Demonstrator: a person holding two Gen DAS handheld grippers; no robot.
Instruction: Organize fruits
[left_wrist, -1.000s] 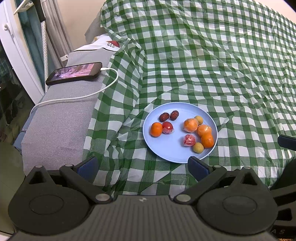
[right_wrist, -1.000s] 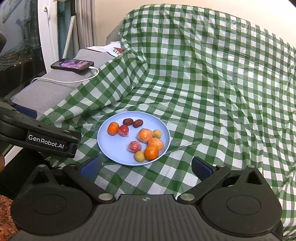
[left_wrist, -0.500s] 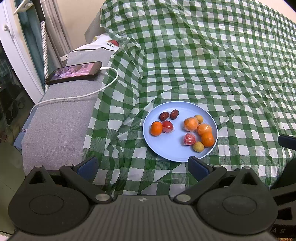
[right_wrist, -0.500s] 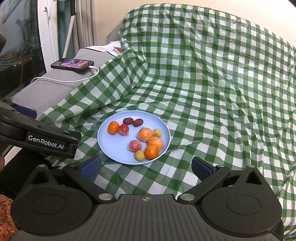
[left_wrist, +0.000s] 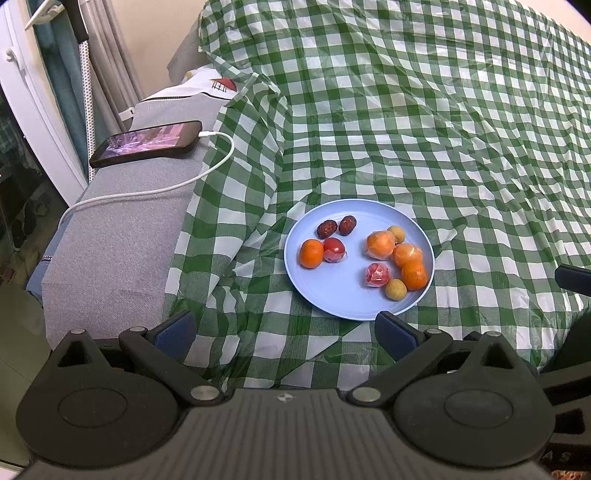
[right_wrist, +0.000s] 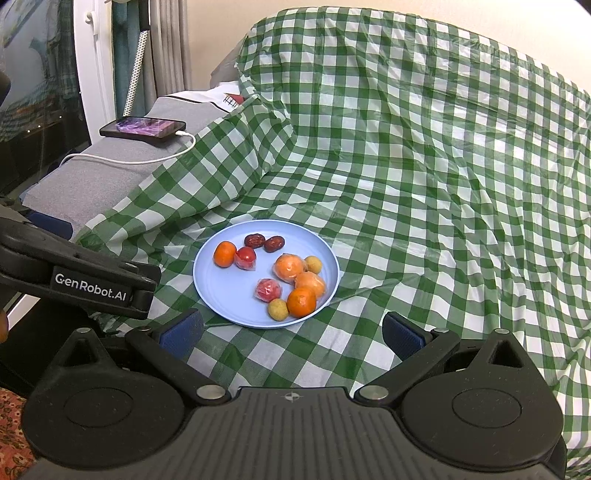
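Observation:
A light blue plate (left_wrist: 343, 302) (right_wrist: 221, 295) lies on the green checked cloth. On it are two dark red dates (left_wrist: 336, 227) (right_wrist: 263, 242), a lone orange (left_wrist: 311, 253) (right_wrist: 224, 253) touching a wrapped red tomato (left_wrist: 334, 249) (right_wrist: 246, 257), a cluster of oranges (left_wrist: 402, 256) (right_wrist: 299, 282), another wrapped tomato (left_wrist: 377, 275) (right_wrist: 268, 290) and two small yellow fruits (left_wrist: 396, 289) (right_wrist: 277, 309). My left gripper (left_wrist: 284, 330) is open and empty just short of the plate's near rim. My right gripper (right_wrist: 291, 330) is open and empty, also near the plate.
A phone (left_wrist: 146, 144) (right_wrist: 142, 127) on a white charging cable (left_wrist: 155, 192) lies on a grey cushion (left_wrist: 110, 251) left of the cloth. The left gripper's body (right_wrist: 74, 273) shows at the left of the right wrist view. The cloth (left_wrist: 443, 129) rises at the back.
Both grippers have edged slightly forward toward the plate. The fruits have not moved.

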